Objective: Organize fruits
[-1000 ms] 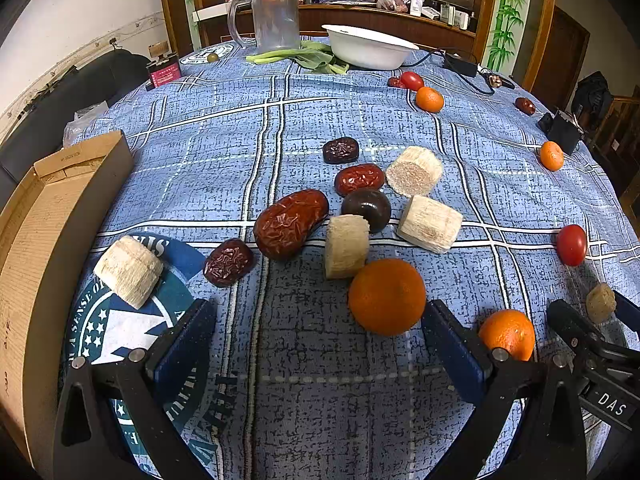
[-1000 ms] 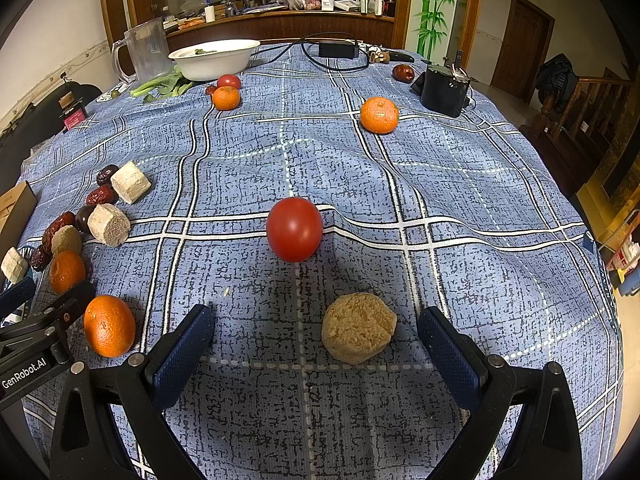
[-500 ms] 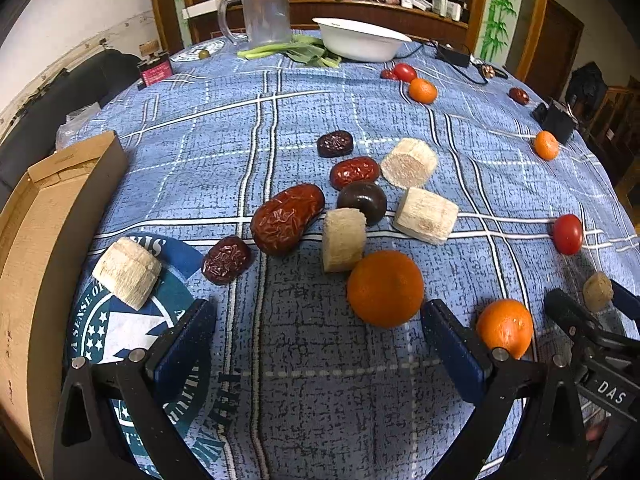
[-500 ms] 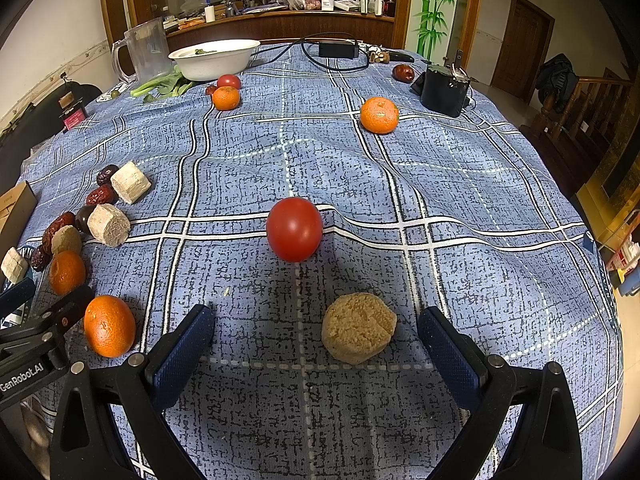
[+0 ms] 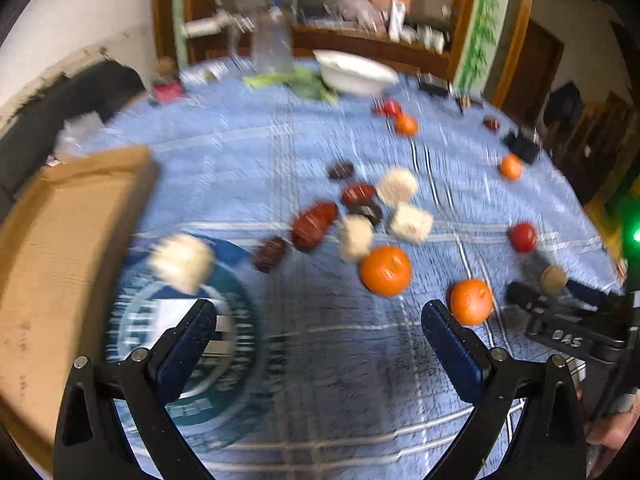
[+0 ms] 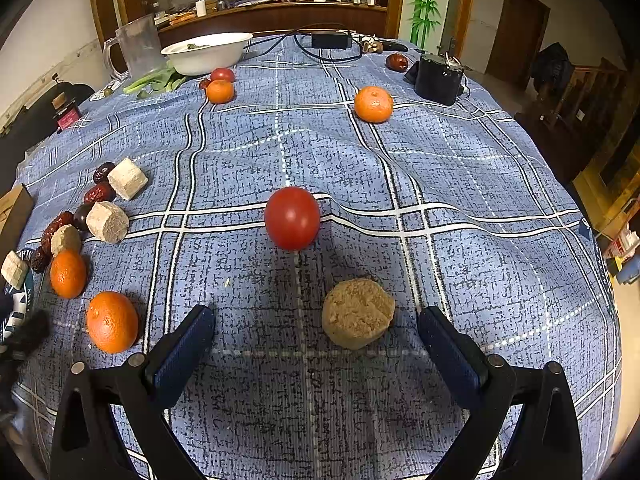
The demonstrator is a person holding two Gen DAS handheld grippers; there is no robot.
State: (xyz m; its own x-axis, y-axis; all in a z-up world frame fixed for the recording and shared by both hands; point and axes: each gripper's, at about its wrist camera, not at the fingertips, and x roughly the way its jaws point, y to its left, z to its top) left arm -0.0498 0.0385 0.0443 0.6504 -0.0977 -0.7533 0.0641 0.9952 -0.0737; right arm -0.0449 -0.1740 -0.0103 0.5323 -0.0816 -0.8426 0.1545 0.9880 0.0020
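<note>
both grippers hang over the counter (image 6: pixel 460 168) with nothing in them. the right gripper (image 6: pixel 312 340) has its jaws wide apart, low over the near edge, with a tan crumbly round cake (image 6: pixel 358 312) sitting between the fingers, nearer the right one and not touched by either. just beyond it, toward the middle of the counter, stands a red tomato (image 6: pixel 292 217). the left gripper (image 5: pixel 320 336) is likewise spread and empty; its view is smeared with motion blur, so fine detail there is hard to read.

the fruit is scattered. two oranges (image 6: pixel 111 321) lie near the near-left part of the cloth, beside a cluster of red dates (image 5: pixel 314 224) and pale cut blocks (image 6: pixel 107 222). another orange (image 6: pixel 373 104) sits toward the far right, and one more with a small tomato by the white bowl (image 6: pixel 208 53) at the far edge. a cardboard box (image 5: pixel 60 248) stands at the left edge, a likely place for sorted things, though i cannot be sure.

this looks like an early stage: nothing gathered, both tools between picks. my guess is the right one is lined up on the tan cake or the tomato. to take the cake it would need to shift slightly right to centre it, drop a little, then close gently, since that piece looks crumbly.
</note>
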